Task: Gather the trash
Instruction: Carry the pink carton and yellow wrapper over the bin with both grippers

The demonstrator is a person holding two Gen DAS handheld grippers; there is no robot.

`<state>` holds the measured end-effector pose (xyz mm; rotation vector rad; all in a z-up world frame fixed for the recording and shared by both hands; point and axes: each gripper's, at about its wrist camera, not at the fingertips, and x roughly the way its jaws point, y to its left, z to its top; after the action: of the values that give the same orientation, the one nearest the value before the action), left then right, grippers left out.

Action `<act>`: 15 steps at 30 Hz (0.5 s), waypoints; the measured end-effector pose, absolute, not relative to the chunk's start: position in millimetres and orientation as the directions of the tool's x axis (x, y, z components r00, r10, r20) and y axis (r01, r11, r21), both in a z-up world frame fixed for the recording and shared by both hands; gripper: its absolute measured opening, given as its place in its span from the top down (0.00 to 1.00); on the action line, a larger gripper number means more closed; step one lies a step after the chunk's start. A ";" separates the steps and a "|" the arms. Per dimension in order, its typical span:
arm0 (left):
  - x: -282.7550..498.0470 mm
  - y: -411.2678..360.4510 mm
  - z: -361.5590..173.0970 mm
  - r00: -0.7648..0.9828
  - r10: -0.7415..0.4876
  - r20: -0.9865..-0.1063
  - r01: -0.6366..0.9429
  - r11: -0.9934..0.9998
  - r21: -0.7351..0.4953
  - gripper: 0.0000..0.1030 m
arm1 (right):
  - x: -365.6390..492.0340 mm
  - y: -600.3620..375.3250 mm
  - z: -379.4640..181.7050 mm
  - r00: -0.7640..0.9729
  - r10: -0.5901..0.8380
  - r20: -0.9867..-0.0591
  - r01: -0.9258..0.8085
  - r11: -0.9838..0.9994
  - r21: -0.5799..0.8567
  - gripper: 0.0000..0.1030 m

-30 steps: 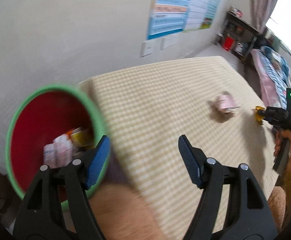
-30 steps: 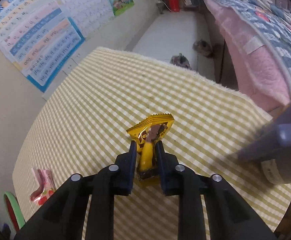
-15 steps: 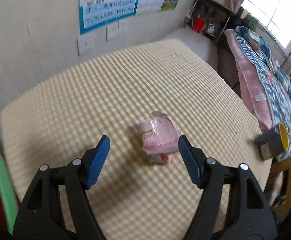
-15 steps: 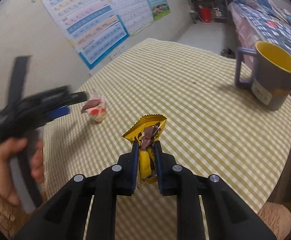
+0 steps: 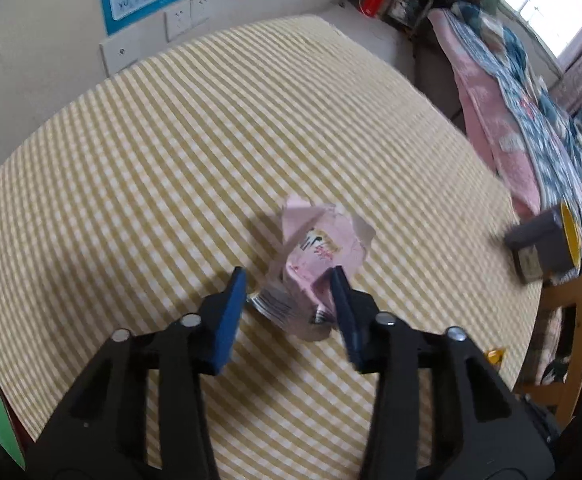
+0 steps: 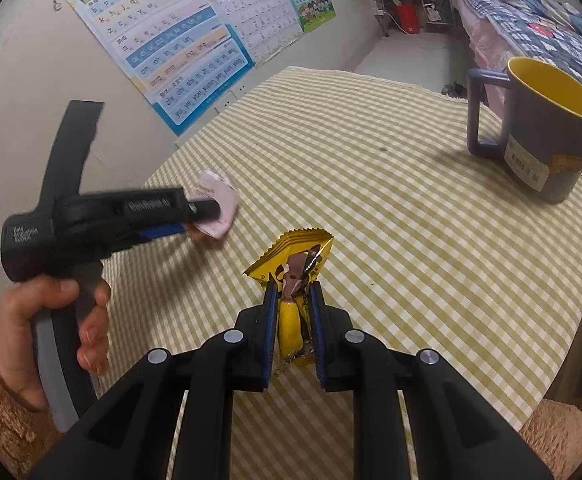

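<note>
Left hand-held gripper (image 5: 287,294) was open, straddling pink wrapper (image 5: 318,248) on worktop (image 5: 171,160); centre it, close low. Right hand-held gripper (image 6: 294,312) was clamped on yellow wrapper (image 6: 291,264).

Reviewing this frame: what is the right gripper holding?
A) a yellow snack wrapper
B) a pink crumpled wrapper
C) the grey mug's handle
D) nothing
A: in the right wrist view the right gripper has its jaws clamped on the yellow snack wrapper, while the pink wrapper lies at the left gripper.
</note>
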<state>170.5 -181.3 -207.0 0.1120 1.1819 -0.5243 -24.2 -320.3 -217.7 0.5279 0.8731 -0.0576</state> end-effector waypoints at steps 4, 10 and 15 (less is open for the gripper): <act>156.3 -175.0 -197.9 0.312 -0.335 -0.889 0.461 0.872 -0.167 0.66 | -26.1 -315.8 -212.9 0.657 0.146 -0.740 0.255 0.880 0.400 0.85; 121.9 -129.4 -144.4 0.459 -0.350 -0.816 0.438 0.889 -0.135 0.66 | -29.5 -304.6 -203.7 0.663 0.127 -0.738 0.244 0.895 0.373 0.85; 92.0 -85.9 -107.2 0.541 -0.338 -0.770 0.395 0.911 -0.122 0.66 | -31.1 -282.7 -185.9 0.678 0.138 -0.722 0.202 0.909 0.364 0.85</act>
<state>92.0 -85.9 -107.2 0.0691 0.8988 -0.4357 -31.1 -282.7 -185.9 0.4406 0.8325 -0.0372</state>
